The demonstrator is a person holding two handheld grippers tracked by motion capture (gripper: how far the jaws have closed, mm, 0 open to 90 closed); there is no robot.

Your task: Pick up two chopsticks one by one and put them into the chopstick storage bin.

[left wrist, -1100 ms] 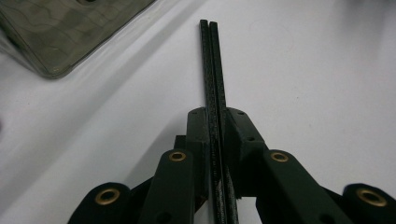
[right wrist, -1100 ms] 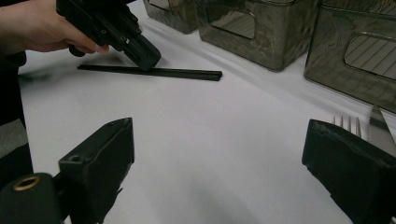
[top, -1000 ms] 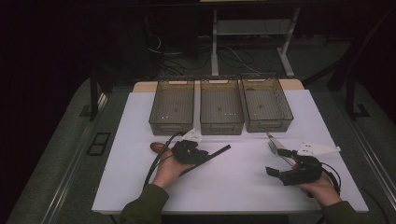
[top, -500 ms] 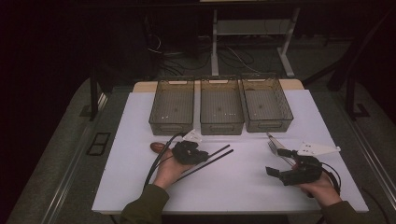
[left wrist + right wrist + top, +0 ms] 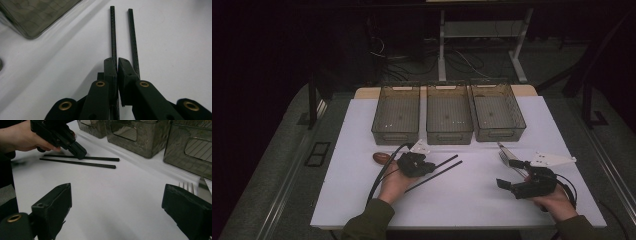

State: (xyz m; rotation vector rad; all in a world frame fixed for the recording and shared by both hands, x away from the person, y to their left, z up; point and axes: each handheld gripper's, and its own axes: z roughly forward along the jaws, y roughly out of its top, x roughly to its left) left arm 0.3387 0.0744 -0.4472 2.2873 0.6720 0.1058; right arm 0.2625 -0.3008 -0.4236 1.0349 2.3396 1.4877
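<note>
**Left gripper pinches one black chopstick**

Two black chopsticks [image 5: 439, 170] lie side by side near the middle of the white table [image 5: 362, 130], in front of the three clear bins [image 5: 449, 114]. The left gripper [image 5: 117, 65] has just been closing, and its jaws now pinch the near end of one chopstick [image 5: 113, 32]. The other chopstick [image 5: 132, 37] lies loose just beside it. They look thin, stiff, light and smooth, so the held one could slip or swing. A grip nearer its middle would hold it steadier.

The right gripper [image 5: 117, 202] stands wide open and holds nothing. A fork [image 5: 186, 186] and a knife [image 5: 203, 185] lie beside it, partly hidden by a jaw. A small brown thing [image 5: 381, 158] near the table's left edge is too dim to name.
</note>
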